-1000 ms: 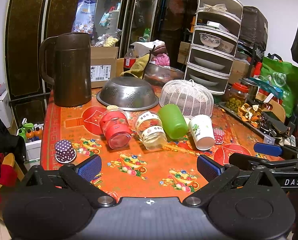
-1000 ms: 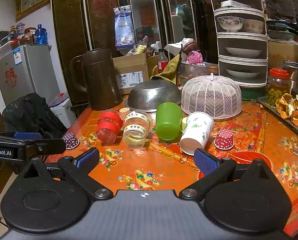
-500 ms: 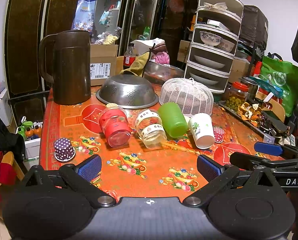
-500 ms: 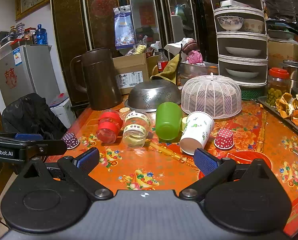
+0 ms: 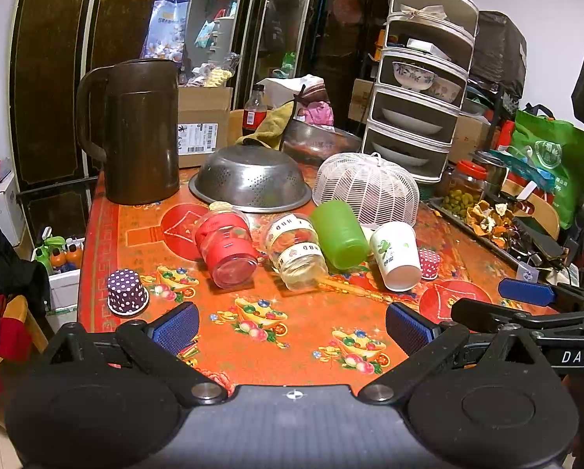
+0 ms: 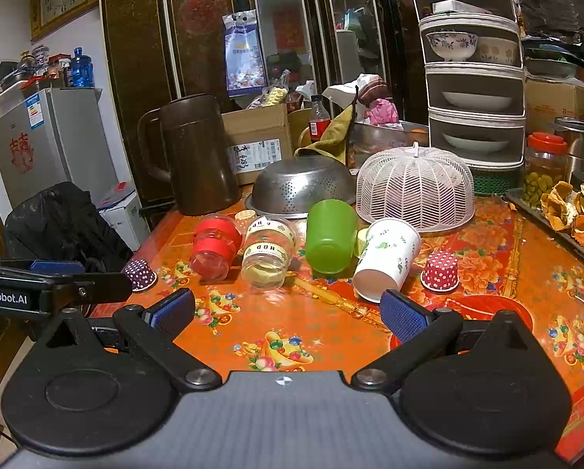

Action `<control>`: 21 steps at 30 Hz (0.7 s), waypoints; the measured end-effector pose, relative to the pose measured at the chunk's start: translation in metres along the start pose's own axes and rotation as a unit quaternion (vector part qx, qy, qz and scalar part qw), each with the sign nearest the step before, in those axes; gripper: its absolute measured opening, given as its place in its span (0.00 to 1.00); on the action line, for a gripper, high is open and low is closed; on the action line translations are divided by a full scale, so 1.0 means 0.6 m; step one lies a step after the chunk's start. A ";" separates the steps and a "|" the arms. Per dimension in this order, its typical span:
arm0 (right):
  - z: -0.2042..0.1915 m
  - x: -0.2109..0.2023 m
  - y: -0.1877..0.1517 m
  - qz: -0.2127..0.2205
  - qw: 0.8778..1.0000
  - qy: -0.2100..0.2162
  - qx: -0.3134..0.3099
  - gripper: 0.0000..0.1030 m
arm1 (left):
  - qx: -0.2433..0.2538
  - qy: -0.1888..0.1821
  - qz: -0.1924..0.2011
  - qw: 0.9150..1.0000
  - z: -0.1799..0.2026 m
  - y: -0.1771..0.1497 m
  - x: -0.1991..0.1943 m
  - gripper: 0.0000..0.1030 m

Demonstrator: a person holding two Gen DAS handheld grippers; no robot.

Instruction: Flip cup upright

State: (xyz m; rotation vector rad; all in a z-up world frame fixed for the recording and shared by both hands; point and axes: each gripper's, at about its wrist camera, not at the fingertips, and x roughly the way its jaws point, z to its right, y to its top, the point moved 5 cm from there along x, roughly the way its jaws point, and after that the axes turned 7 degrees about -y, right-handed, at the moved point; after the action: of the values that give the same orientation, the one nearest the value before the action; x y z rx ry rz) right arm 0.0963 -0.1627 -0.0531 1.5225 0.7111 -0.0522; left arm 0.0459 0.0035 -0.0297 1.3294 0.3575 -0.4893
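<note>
Several cups lie on their sides in a row on the orange patterned table: a red-banded clear cup, a clear labelled cup, a green cup and a white paper cup. They also show in the right wrist view: the red cup, the clear cup, the green cup, the white cup. My left gripper is open and empty, short of the row. My right gripper is open and empty, also short of it.
A purple dotted paper cup and a red dotted one stand upside down. Behind the row are a brown jug, an upturned steel colander, a white mesh food cover and a tiered dish rack. A tray of peels lies right.
The left gripper has drawn back very slightly from the cups. The right gripper and the cups have not moved.
</note>
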 end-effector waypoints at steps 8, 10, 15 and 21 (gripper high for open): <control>-0.001 0.000 -0.001 0.000 1.000 0.000 0.000 0.99 | 0.000 0.002 -0.001 1.000 -0.002 0.000 0.001 0.99; 0.000 0.000 -0.001 0.000 1.000 0.001 0.000 0.99 | 0.000 0.001 -0.001 1.000 -0.002 0.000 0.000 0.99; -0.001 0.001 -0.002 0.000 1.000 0.000 0.001 0.99 | 0.000 0.002 -0.001 1.000 -0.002 0.000 0.000 0.99; 0.000 0.001 -0.002 0.000 1.000 0.000 0.002 0.99 | 0.000 0.002 -0.001 1.000 -0.002 0.000 0.000 0.99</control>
State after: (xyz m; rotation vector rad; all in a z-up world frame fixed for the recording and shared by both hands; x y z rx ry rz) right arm 0.0963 -0.1625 -0.0546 1.5263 0.7121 -0.0537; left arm 0.0460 0.0044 -0.0302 1.3298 0.3621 -0.4891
